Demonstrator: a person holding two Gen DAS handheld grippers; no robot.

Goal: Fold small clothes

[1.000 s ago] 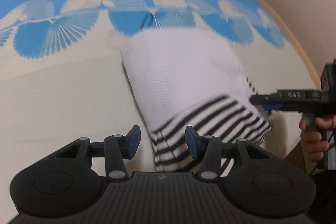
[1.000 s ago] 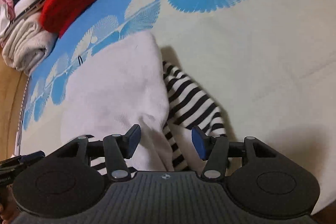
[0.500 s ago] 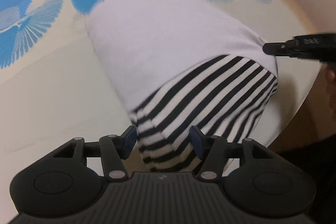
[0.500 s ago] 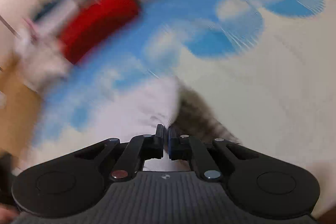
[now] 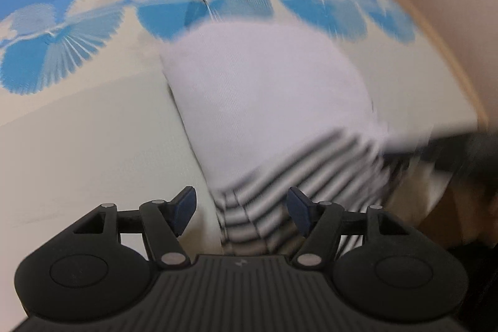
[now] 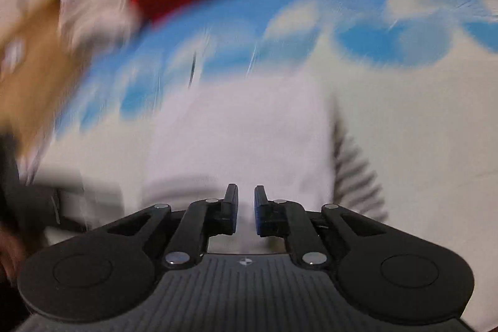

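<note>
right hand-held gripper (image 6: 246,212) narrowed; striped garment (image 5: 280,120) folded.

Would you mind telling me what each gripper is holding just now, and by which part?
The left gripper holds nothing: its jaws are opening, astride the shirt's striped end. The right gripper stands nearly shut and opening over the shirt's white edge; blur hides any pinch.

No legible text, label, brand name, number or sign appears in either wrist view; both are blurred by motion. The only mark is a small pale emblem, not readable as lettering, at the centre of the ribbed black body of the left gripper (image 5: 241,209) and of the right gripper (image 6: 246,207).
</note>
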